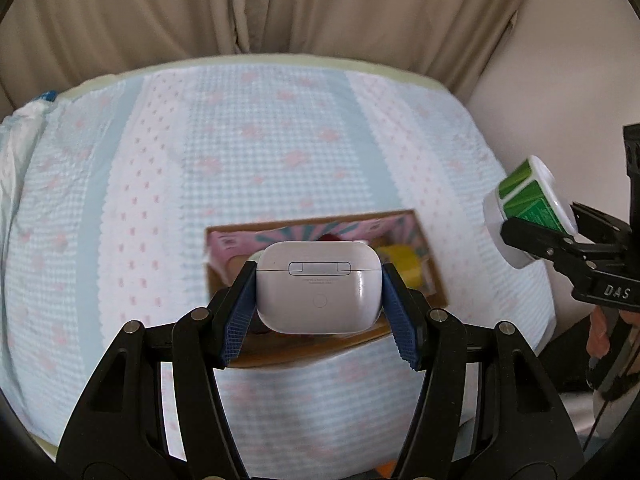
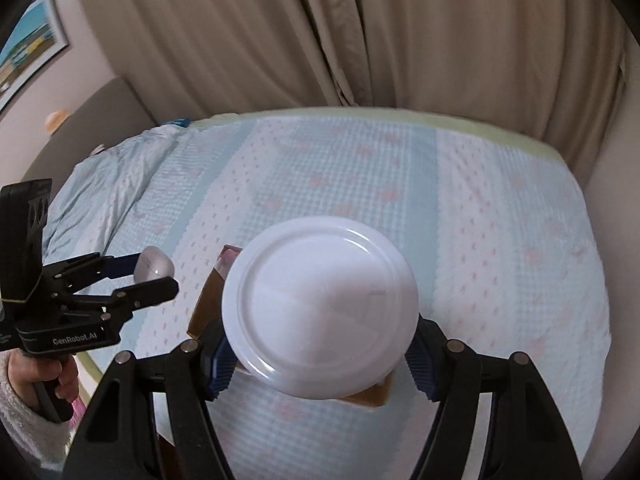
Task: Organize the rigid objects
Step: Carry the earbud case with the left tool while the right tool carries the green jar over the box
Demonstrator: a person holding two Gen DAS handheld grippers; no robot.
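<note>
My left gripper (image 1: 319, 270) is shut on a white earbud case (image 1: 318, 292), its blue pads pressing both sides. It hangs above an open cardboard box (image 1: 430, 264) with a pink lining, which lies on the bed. A yellow object (image 1: 402, 270) and something red lie in the box, partly hidden by the case. My right gripper (image 2: 320, 360) is shut on a round white tub (image 2: 320, 308), whose flat end faces the camera and hides most of the box (image 2: 206, 304). In the left wrist view the tub (image 1: 528, 208) shows a green label, held off to the right by the right gripper (image 1: 538, 232).
The bed (image 1: 280, 140) wears a pale blue and pink patterned cover, with a crumpled quilt (image 2: 116, 188) at its left. Beige curtains (image 2: 400, 40) hang behind it and a wall closes the right side. A hand (image 2: 44, 376) in a fuzzy sleeve holds the left gripper (image 2: 158, 272).
</note>
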